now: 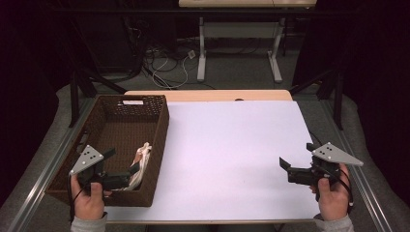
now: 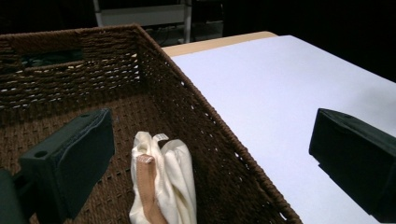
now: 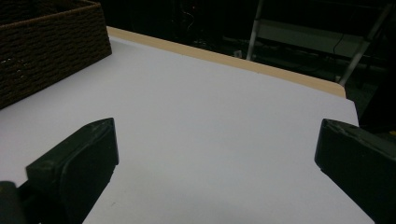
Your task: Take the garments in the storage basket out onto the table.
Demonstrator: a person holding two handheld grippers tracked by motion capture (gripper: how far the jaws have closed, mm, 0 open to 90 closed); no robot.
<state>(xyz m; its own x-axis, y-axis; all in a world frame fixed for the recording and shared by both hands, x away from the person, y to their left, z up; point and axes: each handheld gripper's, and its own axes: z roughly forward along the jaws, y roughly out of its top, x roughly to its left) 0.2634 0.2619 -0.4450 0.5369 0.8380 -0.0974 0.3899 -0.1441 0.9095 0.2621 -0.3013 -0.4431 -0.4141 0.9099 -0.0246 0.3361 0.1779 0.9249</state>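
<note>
Nearest me at lower left, my left gripper [image 1: 133, 170] hovers with jaws apart over the basket [image 1: 159, 140], straddling its right wall. Between them lies a cream cloth [image 2: 163, 182], bunched against that wall, long axis running from lower frame upward. I judge grasping and lifting remain. At lower right, my right gripper [image 1: 284, 164] waits spread, empty.

One brown wicker basket [image 1: 157, 126] stands on the surface [image 1: 232, 154]. One bundled cream cloth [image 1: 140, 164] lies inside it. Two claws are held: left claw [image 1: 126, 166], right claw [image 1: 296, 153].
</note>
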